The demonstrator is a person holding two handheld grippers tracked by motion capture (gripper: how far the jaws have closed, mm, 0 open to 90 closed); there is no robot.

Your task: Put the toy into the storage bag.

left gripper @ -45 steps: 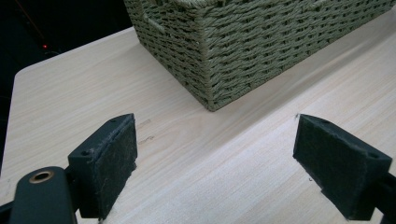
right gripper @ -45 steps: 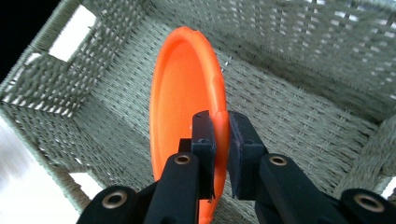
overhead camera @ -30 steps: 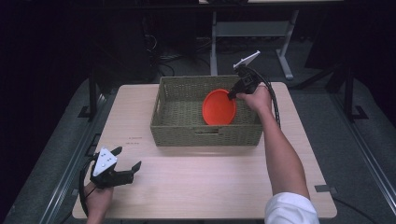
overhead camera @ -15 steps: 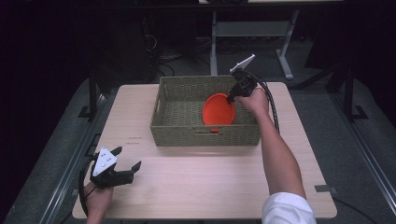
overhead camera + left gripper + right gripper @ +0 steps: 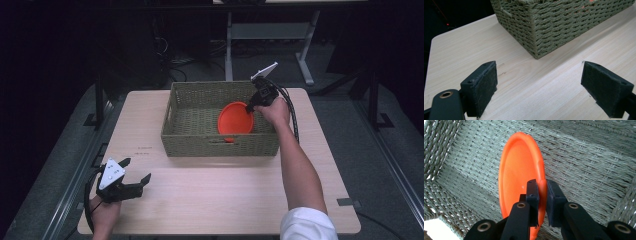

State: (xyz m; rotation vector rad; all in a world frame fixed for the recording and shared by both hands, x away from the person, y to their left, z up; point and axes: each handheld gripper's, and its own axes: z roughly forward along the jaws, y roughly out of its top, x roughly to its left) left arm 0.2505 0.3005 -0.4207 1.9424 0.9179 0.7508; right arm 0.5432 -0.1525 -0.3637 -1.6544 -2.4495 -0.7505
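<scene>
A pale wood-grain surface [image 5: 225, 190] carries a rectangular basket [image 5: 192, 142] of olive woven cord at its far middle. Inside the basket's right half a smooth round orange plate [image 5: 235, 119] stands tilted on edge, its lower rim hidden by the near wall. The right tool [image 5: 542, 195] pinches the plate's rim between both pads. At the near left corner the left tool [image 5: 539, 87] rests with its felt-faced jaws spread wide, holding nothing.
</scene>
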